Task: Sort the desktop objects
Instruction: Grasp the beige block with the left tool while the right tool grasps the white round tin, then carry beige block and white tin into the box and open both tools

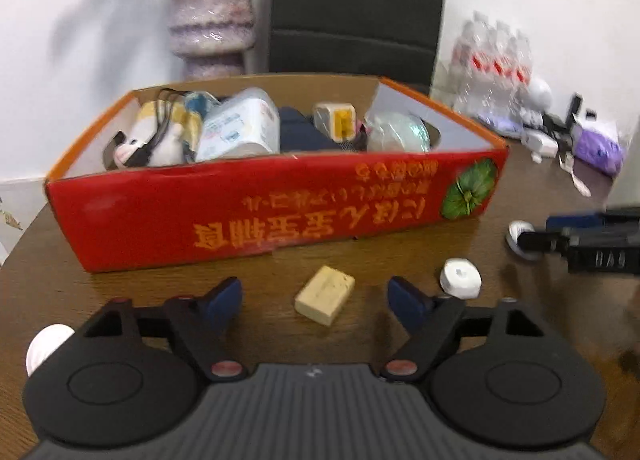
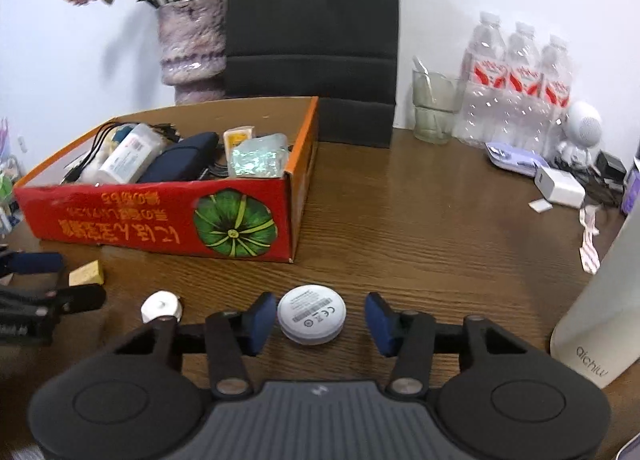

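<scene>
A red cardboard box [image 1: 280,204] holding several items stands on the brown table; it also shows in the right wrist view [image 2: 120,220]. My left gripper [image 1: 316,300] is open, with a yellow block [image 1: 325,294] lying between its fingertips on the table. A small white cap [image 1: 460,277] lies right of it, also seen in the right wrist view [image 2: 161,306]. My right gripper [image 2: 322,318] is open around a white round disc [image 2: 312,314] that rests on the table. The yellow block [image 2: 87,273] lies at the left of that view.
A vase [image 2: 192,48] with flowers and a black chair [image 2: 312,40] stand behind the box. A glass [image 2: 434,108], water bottles [image 2: 516,88], a white charger [image 2: 560,186] and cables crowd the back right. A tall white bottle [image 2: 600,300] stands close at right.
</scene>
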### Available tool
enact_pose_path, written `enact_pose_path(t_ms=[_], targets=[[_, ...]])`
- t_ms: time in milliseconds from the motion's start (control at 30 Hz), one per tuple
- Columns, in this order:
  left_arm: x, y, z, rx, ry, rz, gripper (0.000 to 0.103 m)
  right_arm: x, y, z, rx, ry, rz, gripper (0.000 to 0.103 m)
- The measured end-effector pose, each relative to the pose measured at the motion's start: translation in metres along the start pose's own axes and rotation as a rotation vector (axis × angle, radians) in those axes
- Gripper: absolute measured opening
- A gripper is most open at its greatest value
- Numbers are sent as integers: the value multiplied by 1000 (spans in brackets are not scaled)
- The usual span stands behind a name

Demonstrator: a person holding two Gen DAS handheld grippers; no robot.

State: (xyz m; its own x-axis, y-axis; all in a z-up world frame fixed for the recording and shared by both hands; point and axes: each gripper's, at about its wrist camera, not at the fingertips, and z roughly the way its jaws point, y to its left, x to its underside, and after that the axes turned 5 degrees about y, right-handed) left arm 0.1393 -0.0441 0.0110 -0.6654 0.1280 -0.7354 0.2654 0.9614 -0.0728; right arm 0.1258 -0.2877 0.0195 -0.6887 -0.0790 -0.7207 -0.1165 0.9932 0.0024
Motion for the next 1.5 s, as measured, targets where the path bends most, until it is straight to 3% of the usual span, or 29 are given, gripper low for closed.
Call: enact_pose_path(t_ms=[100, 167, 267, 433, 767, 900, 1033, 1200, 1333, 1433, 1500], targets=[[0, 2, 0, -8, -7, -13, 51, 2, 1, 7, -23, 7, 2, 42], [0, 3, -1, 5, -10, -21, 22, 2, 1, 7, -30, -1, 0, 38], [2, 3, -4, 5, -14, -38, 21, 5, 4, 3, -37, -14, 8, 38], [10, -3, -15, -69, -29, -25, 21, 10, 17, -25, -19, -138, -43, 38], [15, -21, -65, -189, -238, -13, 21, 17, 46, -78, -61, -394, -108, 38], [26, -28, -87, -232, -302, -60, 21, 21, 53, -93, -91, -424, -91, 38], [43, -34, -121, -236, -372, -131, 21, 31, 57, -108, -182, -384, 3, 38], [56, -47, -159, -204, -421, -58, 21, 45, 74, -138, -218, -404, -6, 38], [35, -29, -182, -157, -449, -42, 21, 25, 76, -163, -241, -451, -25, 38], [-1, 2, -181, -209, -445, -43, 21, -18, 62, -169, -302, -452, -14, 38], [-34, 30, -167, -203, -393, -79, 21, -52, 54, -163, -304, -433, -9, 38]])
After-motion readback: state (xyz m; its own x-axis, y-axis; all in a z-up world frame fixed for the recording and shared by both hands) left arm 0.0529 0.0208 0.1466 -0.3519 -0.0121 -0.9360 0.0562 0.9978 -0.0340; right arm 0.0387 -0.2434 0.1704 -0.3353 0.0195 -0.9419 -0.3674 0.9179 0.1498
